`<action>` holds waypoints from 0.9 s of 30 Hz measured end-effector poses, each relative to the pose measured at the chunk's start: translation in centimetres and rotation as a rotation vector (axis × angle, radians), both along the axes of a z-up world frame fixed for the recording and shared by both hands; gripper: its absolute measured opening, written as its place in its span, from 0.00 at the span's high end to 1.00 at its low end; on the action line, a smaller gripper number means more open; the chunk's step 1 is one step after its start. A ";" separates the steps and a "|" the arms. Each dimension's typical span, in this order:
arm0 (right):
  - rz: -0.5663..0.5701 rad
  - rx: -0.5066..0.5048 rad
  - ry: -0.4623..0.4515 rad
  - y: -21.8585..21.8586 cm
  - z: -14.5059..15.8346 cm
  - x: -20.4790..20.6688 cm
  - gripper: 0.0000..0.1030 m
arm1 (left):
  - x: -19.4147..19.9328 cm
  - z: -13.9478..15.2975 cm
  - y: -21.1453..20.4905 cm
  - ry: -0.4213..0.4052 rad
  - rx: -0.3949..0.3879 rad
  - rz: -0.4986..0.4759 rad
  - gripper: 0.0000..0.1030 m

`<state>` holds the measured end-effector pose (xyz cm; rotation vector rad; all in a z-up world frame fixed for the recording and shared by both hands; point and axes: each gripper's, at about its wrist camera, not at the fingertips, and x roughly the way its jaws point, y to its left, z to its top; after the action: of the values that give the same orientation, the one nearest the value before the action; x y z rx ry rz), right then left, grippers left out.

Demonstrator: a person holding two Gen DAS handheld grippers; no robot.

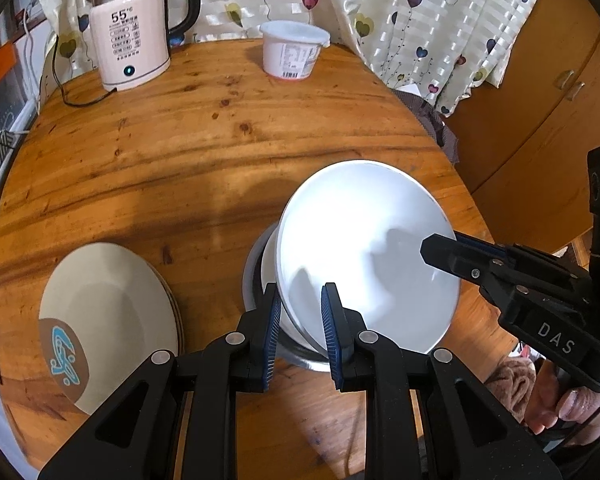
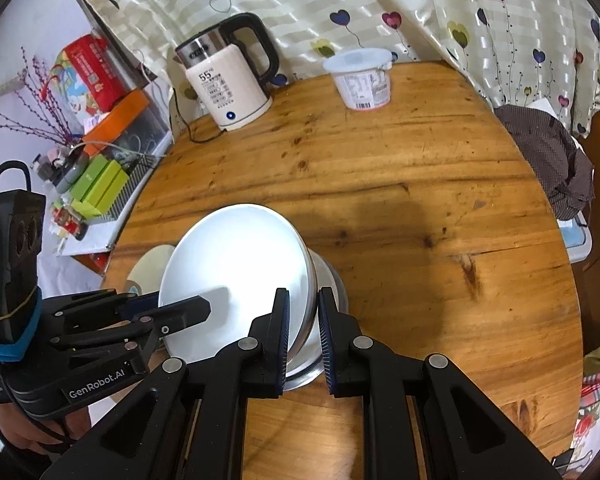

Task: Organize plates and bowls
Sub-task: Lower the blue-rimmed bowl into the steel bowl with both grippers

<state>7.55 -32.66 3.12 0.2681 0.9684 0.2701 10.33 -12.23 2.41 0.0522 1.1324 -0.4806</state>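
Observation:
A white bowl (image 1: pixel 364 248) sits tilted inside a steel bowl (image 1: pixel 256 280) on the round wooden table (image 1: pixel 204 148). My left gripper (image 1: pixel 300 312) is shut on the near rim of the white bowl. My right gripper (image 2: pixel 303 320) is shut on the bowl's opposite rim; it also shows in the left wrist view (image 1: pixel 444 246). The white bowl (image 2: pixel 236 276) and the steel bowl (image 2: pixel 328 280) show in the right wrist view too. A stack of cream plates (image 1: pixel 108 320) with a blue-and-brown emblem lies to the left of the bowls.
A pink electric kettle (image 1: pixel 128 44) with its cord stands at the table's back left. A white lidded tub (image 1: pixel 292 50) stands at the back. A heart-patterned curtain (image 1: pixel 400 20) hangs behind. A cluttered shelf (image 2: pixel 100 160) is left of the table, a wooden cabinet (image 1: pixel 540 100) right.

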 end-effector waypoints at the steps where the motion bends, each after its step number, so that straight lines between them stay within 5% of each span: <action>1: 0.001 -0.001 0.004 0.1 -0.2 0.0 0.86 | 0.0 -0.2 0.1 0.003 0.001 0.001 0.79; 27: 0.018 -0.014 0.065 0.4 -2.2 1.0 0.86 | 0.7 -1.5 -0.4 0.008 0.038 -0.004 0.79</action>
<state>8.58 -32.31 0.95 0.2567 1.0370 0.2724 11.05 -12.65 0.91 0.0857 1.1491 -0.4630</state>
